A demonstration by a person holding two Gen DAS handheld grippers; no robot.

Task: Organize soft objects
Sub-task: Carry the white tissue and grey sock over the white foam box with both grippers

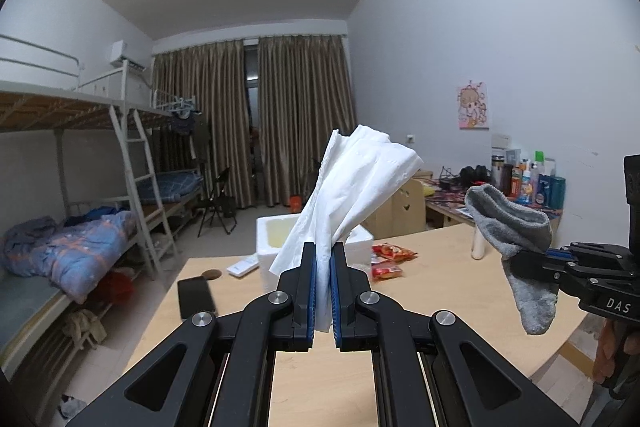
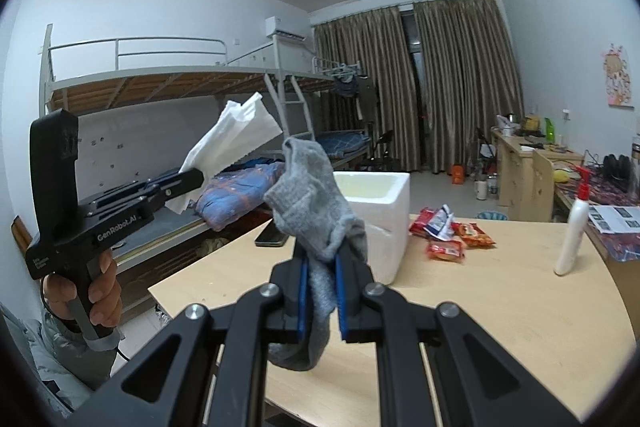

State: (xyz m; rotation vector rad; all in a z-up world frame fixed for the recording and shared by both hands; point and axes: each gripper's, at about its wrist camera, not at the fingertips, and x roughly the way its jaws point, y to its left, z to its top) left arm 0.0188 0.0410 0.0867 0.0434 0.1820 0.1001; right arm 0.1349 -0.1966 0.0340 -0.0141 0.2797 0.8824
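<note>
a white tissue (image 1: 352,187) is pinched between the jaws of the left gripper (image 1: 323,287) and held up above the table (image 1: 440,291). a grey sock (image 2: 316,211) is clamped in the right gripper (image 2: 320,295), dangling just in front of the foam box (image 2: 384,227).

Dim, even indoor light with soft shadows; strong fisheye bending and dark vignetted corners; focus mostly sharp.

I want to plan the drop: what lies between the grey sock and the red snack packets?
In the right wrist view, the white foam box stands between the grey sock and the red snack packets.
</note>
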